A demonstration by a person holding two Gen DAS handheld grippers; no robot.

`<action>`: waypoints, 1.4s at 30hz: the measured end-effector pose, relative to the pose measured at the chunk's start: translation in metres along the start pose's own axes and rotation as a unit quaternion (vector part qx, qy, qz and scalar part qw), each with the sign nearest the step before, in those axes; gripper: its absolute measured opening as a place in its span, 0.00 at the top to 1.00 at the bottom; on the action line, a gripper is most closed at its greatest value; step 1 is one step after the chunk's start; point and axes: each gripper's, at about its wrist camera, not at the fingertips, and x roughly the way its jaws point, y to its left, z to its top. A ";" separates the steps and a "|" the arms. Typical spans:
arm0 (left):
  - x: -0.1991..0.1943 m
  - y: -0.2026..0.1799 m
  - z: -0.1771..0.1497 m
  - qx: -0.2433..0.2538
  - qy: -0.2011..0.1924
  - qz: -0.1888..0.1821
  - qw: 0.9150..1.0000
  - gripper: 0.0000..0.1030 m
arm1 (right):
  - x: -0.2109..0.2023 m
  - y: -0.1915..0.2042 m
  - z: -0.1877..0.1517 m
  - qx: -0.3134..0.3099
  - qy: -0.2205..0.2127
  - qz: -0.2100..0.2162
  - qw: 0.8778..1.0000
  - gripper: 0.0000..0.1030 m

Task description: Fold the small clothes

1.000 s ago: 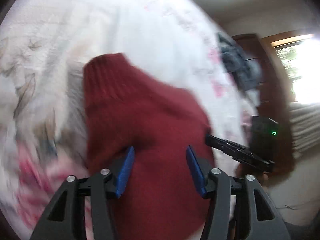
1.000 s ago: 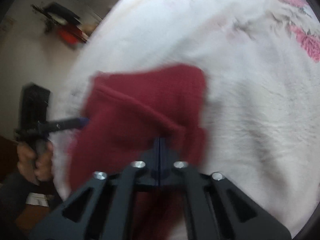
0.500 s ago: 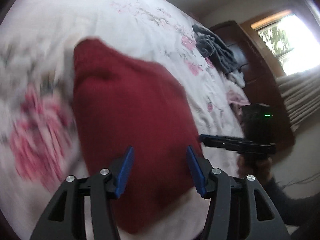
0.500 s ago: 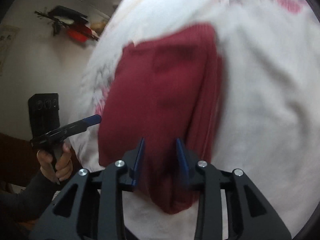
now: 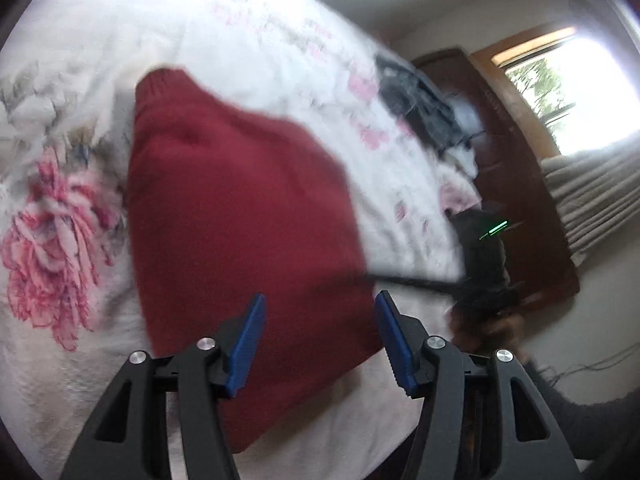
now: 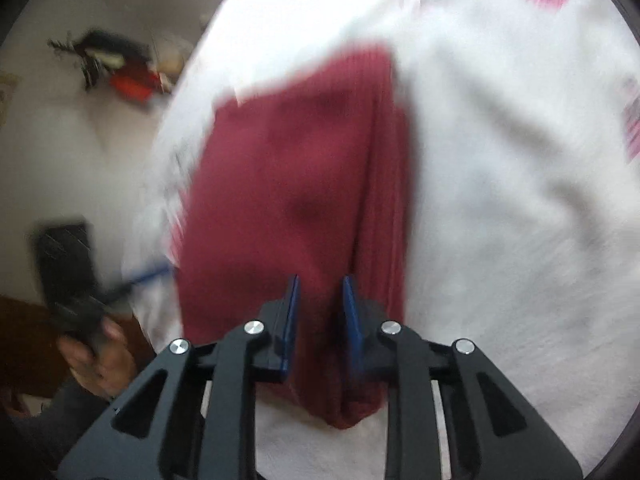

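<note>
Folded dark red sweater (image 5: pixel 240 216) flat on floral white bed (image 5: pixel 60 360), left tool (image 5: pixel 318 338) wide, empty, right tool (image 6: pixel 319 320) narrow, empty, grey clothes (image 5: pixel 420 100) at 2 o'clock.

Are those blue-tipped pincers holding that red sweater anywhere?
No. Both the left gripper and right gripper are open above the red sweater, which lies on the bed.
</note>
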 end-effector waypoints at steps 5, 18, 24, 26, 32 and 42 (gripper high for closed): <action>0.023 0.005 0.004 -0.009 0.006 -0.003 1.000 0.45 | 0.029 0.020 0.021 -0.044 0.047 0.027 0.998 0.81; 0.005 -0.009 -0.035 -0.024 0.003 0.028 0.999 0.41 | 0.035 0.043 -0.047 -0.101 0.060 -0.069 0.991 0.97; -0.010 -0.031 -0.041 -0.039 -0.016 0.040 0.998 0.38 | 0.012 0.051 -0.054 -0.080 0.020 -0.095 0.992 0.80; -0.032 -0.044 -0.055 -0.038 -0.029 0.063 0.997 0.33 | -0.012 0.064 -0.065 -0.073 -0.006 -0.111 0.991 0.64; -0.086 -0.091 -0.117 0.017 -0.038 0.215 0.976 0.14 | -0.057 0.101 -0.130 -0.095 -0.028 -0.199 0.975 0.17; -0.200 -0.189 -0.201 0.064 -0.137 0.311 0.938 0.10 | -0.141 0.198 -0.225 -0.113 -0.160 -0.279 0.940 0.03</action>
